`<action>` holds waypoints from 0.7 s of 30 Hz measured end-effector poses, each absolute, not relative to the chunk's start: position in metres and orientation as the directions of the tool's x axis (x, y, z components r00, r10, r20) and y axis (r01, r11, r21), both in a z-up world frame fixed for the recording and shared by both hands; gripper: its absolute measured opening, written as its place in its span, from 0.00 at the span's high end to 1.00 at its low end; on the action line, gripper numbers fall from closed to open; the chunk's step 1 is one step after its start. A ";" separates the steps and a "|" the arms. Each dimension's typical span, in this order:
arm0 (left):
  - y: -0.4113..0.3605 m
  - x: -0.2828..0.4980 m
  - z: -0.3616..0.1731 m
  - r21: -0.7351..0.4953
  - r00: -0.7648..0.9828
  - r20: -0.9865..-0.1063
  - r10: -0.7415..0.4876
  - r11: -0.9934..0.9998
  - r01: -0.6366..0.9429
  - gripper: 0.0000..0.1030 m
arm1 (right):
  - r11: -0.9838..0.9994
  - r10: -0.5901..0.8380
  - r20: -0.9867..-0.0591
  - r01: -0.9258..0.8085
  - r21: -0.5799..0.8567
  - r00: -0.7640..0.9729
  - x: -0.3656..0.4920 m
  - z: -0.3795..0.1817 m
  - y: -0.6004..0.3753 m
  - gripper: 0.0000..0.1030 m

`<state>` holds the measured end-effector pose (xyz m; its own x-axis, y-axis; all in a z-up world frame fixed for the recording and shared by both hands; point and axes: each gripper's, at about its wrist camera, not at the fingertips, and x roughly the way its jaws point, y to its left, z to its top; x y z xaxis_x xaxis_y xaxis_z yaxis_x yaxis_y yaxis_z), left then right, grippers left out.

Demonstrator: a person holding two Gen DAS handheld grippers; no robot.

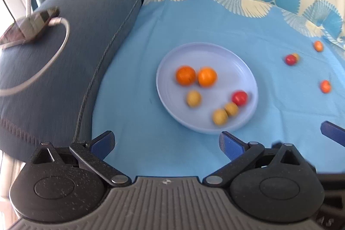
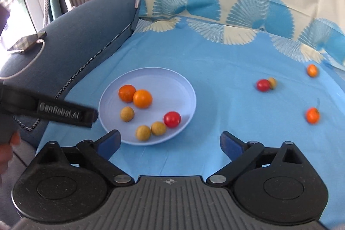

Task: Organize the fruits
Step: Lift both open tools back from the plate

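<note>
Blue cloth (image 2: 215,79); plate (image 2: 185,87); grey cushion (image 2: 90,21).

Left gripper (image 1: 167,142) jaws spread wide, nothing between; right gripper (image 2: 170,142) the same, both angled downward.

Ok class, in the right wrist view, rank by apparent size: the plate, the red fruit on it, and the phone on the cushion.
1. Plate
2. Phone
3. Red fruit

The phone lies farther from the camera, so its real size is unsure.
</note>
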<state>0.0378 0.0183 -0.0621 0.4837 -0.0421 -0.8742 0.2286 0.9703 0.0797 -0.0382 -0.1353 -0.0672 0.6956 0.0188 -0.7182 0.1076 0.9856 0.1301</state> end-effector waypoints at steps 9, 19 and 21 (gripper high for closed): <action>0.027 -0.014 -0.025 0.115 0.591 -0.806 -0.032 0.971 0.210 0.00 | 0.983 -0.039 -0.653 0.146 0.111 0.757 -0.097 -0.036 -0.125 0.02; 0.025 -0.061 -0.008 0.144 0.641 -0.766 -0.042 0.961 0.235 0.00 | 0.983 -0.065 -0.586 0.152 0.101 0.808 -0.146 -0.014 -0.117 0.01; 0.024 -0.069 -0.005 0.148 0.650 -0.759 -0.046 0.959 0.241 0.00 | 0.984 -0.066 -0.575 0.148 0.097 0.816 -0.153 -0.010 -0.116 0.01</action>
